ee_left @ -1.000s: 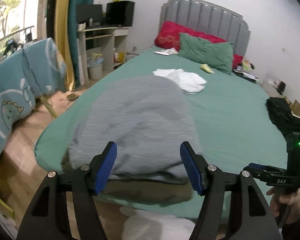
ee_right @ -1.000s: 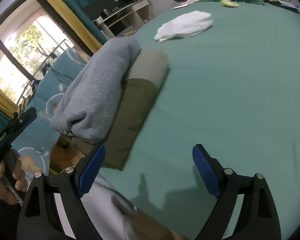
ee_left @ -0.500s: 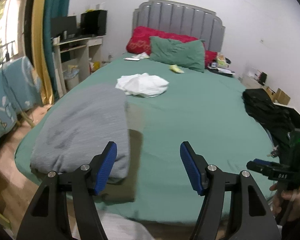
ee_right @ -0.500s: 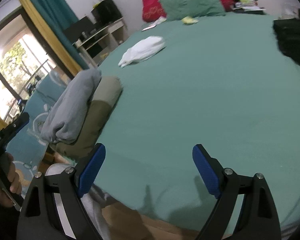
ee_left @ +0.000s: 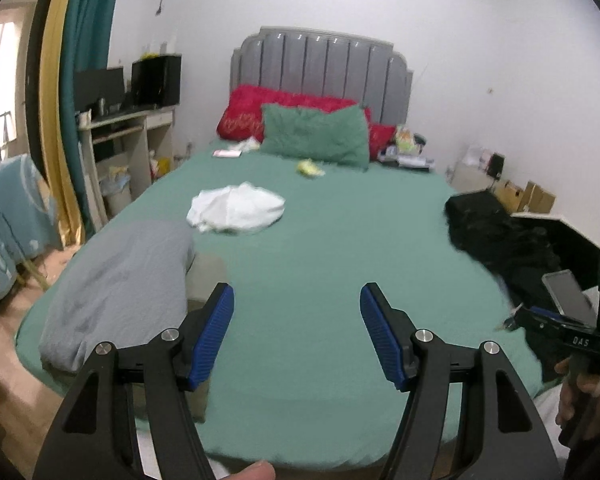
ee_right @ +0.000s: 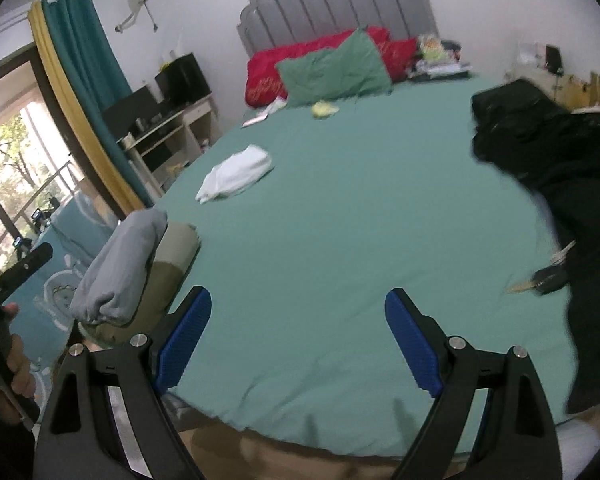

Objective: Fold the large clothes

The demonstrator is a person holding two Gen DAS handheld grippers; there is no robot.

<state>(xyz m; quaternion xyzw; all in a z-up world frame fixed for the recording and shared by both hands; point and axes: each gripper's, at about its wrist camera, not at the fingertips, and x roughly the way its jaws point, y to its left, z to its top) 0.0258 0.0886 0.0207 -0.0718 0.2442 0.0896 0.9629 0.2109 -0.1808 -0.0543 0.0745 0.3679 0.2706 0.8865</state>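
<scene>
A folded grey garment [ee_left: 116,288] [ee_right: 120,264] lies on a folded olive one [ee_right: 168,264] at the bed's near left corner. Black clothing [ee_left: 496,232] [ee_right: 540,148] is heaped on the bed's right side, and a crumpled white garment [ee_left: 236,208] [ee_right: 234,174] lies mid-bed toward the left. My left gripper [ee_left: 296,332] stands open over bare green sheet, just right of the grey stack, nothing between its blue pads. Held above the sheet near the foot of the bed, my right gripper [ee_right: 298,340] is open and empty too.
The green bed sheet [ee_left: 340,264] spreads between the piles. A green pillow [ee_left: 316,136] and red pillows [ee_left: 252,116] lean on the grey headboard. A desk [ee_left: 128,136] and curtains stand left, boxes [ee_left: 528,196] right. A phone [ee_left: 568,300] lies by the black heap.
Both grippers pulled back from the grey and olive stack, rose, and swung right. The stack now sits at the left of both views, and the black clothing has come into view at right.
</scene>
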